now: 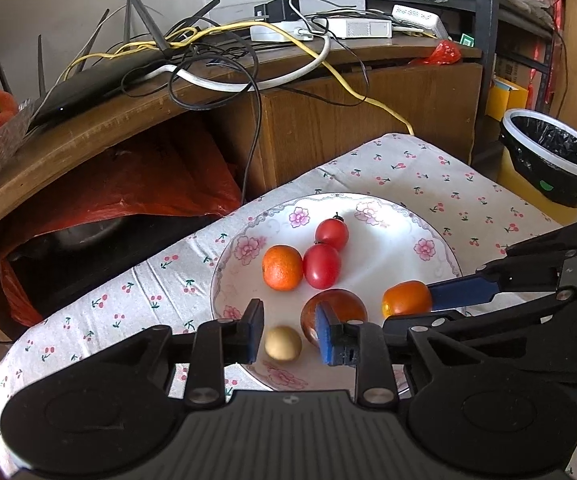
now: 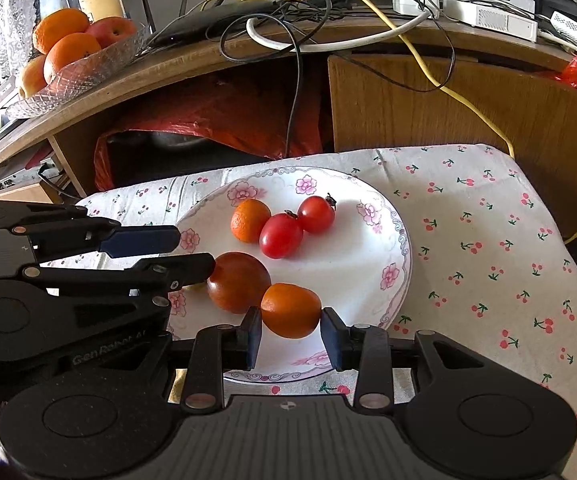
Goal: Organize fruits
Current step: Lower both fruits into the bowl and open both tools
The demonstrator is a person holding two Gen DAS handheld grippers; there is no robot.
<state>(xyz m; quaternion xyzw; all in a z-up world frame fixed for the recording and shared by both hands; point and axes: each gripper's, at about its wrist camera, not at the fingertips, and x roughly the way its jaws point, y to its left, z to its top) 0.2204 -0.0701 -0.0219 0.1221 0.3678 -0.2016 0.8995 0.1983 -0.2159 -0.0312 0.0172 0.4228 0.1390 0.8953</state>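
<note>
A white flowered plate (image 1: 440,248) (image 2: 400,240) sits on a cherry-print cloth. It holds a mandarin (image 1: 282,267) (image 2: 250,220), two red cherry tomatoes (image 1: 322,266) (image 2: 281,236) and a dark red tomato (image 1: 340,308) (image 2: 238,282). My left gripper (image 1: 290,336) (image 2: 196,250) stands open over the plate's near-left rim. A small yellowish fruit (image 1: 283,343) lies between its fingers, close to the left one. My right gripper (image 2: 290,320) (image 1: 410,308) is shut on an orange fruit (image 2: 290,310) (image 1: 406,298) at its fingertips, beside the dark tomato.
A wooden desk (image 1: 368,92) behind the table carries a router, cables and power strips. A glass bowl (image 2: 76,60) of oranges and apples sits on its left end. A red plastic bag (image 2: 216,120) fills the space below. A lined bin (image 1: 554,160) stands at the right.
</note>
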